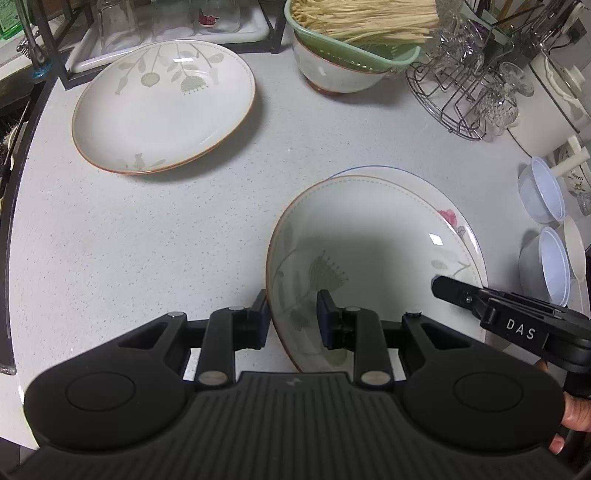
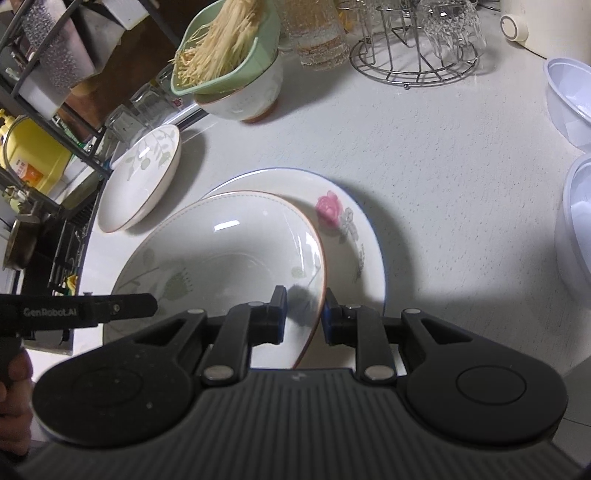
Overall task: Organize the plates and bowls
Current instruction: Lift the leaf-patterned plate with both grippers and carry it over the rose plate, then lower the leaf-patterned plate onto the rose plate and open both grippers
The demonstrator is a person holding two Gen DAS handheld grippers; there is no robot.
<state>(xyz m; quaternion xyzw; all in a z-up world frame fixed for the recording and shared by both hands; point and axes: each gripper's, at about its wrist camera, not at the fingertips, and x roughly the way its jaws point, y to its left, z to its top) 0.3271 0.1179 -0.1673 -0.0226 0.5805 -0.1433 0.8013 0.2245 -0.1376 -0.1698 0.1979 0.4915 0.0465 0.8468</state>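
A cream leaf-pattern plate with a brown rim [image 1: 369, 243] [image 2: 221, 251] lies on a larger rose-pattern plate with a blue rim [image 2: 347, 229] [image 1: 456, 221]. My left gripper [image 1: 291, 317] straddles the leaf plate's left rim, jaws partly apart. My right gripper [image 2: 304, 314] straddles its right rim the same way. Whether either pinches the rim firmly is unclear. The right gripper also shows in the left wrist view [image 1: 498, 310], the left in the right wrist view [image 2: 88, 308]. A second leaf-pattern plate [image 1: 162, 107] [image 2: 140, 177] lies apart at the far left.
A bowl [image 1: 332, 74] [image 2: 243, 99] holding a green colander of noodles [image 1: 354, 26] stands at the back. A wire rack of glasses [image 1: 469, 81] [image 2: 413, 40] is back right. White plastic bowls [image 1: 543, 229] [image 2: 569, 99] sit at right. The sink edge [image 1: 14, 184] runs along the left.
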